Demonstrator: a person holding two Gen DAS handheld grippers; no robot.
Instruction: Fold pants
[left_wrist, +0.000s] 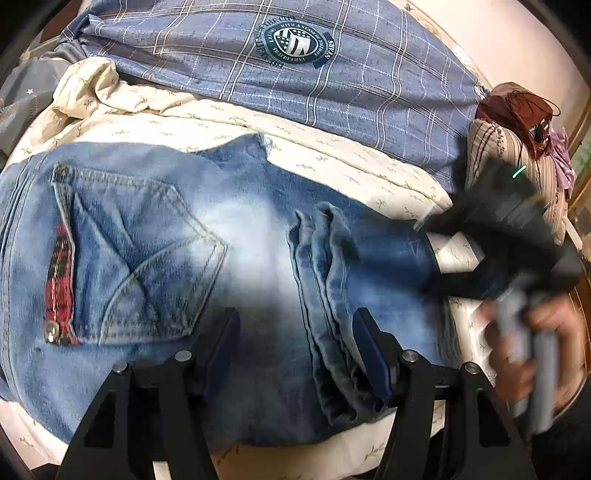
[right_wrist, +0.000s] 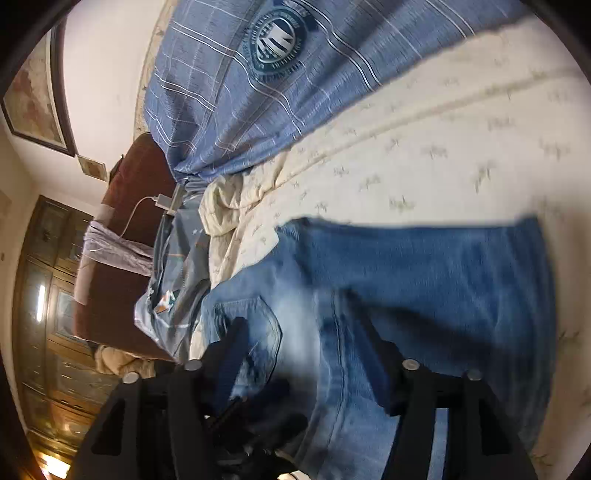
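My left tongs (left_wrist: 295, 354) tilt down over the folded jeans (left_wrist: 258, 236) on the bed sheet (left_wrist: 351, 158), spread, pinching nothing. Beyond the jeans' far edge lies a plaid blue pillow (left_wrist: 258, 66); its round crest lettering is too small to read. My right tongs (right_wrist: 306, 365) angle down over the jeans too, spread and empty. A hand (left_wrist: 532, 347) grips their handle right of the jeans, blurred.
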